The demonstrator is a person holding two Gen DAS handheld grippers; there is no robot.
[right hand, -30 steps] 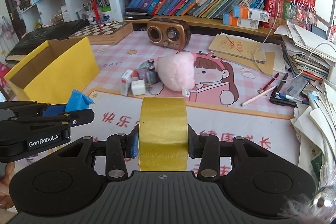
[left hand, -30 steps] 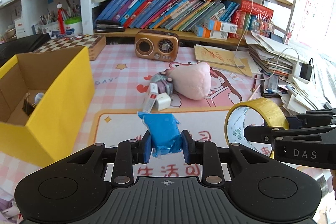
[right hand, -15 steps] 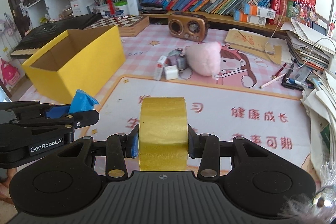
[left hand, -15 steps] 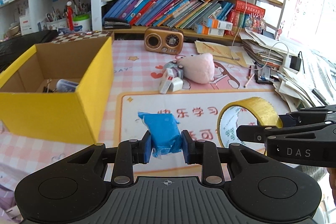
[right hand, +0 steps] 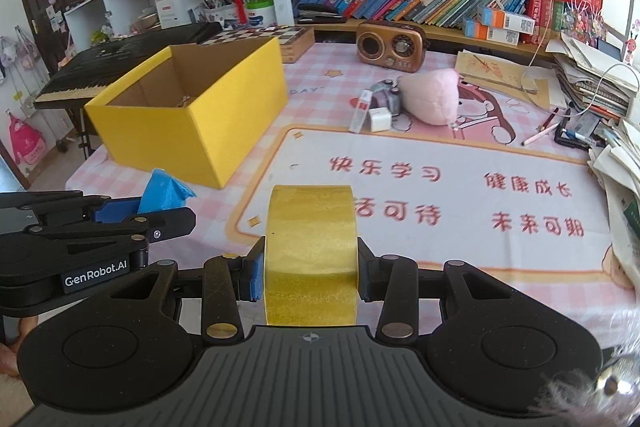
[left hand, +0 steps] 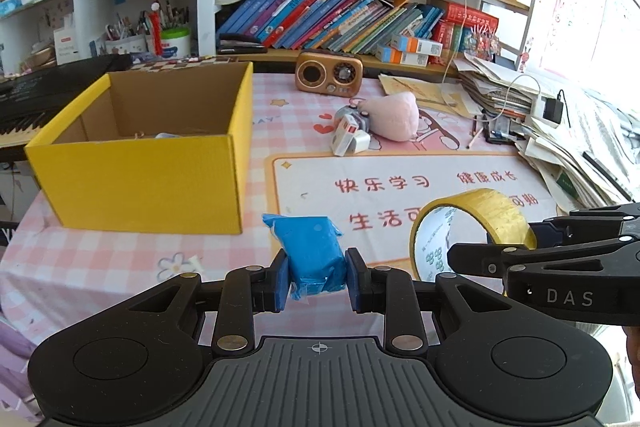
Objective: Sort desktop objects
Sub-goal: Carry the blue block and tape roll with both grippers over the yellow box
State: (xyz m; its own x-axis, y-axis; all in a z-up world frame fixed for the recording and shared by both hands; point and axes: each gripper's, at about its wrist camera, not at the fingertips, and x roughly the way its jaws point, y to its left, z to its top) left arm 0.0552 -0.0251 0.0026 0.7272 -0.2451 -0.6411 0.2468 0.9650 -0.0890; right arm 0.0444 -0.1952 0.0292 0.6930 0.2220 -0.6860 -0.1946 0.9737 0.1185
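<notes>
Only leftward, tape roll (left hand: 472,227) printed core.

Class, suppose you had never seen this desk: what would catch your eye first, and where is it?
The left hand-held gripper clamps a blue packet and the right hand-held gripper a yellow tape roll, both in the foreground. A yellow box stands open at the desk's left, and a pink plush lies mid-desk.

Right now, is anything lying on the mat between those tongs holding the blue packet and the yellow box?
No. In the left wrist view, only bare pink checked cloth lies between the left tongs gripping the blue packet and the yellow box.
</notes>
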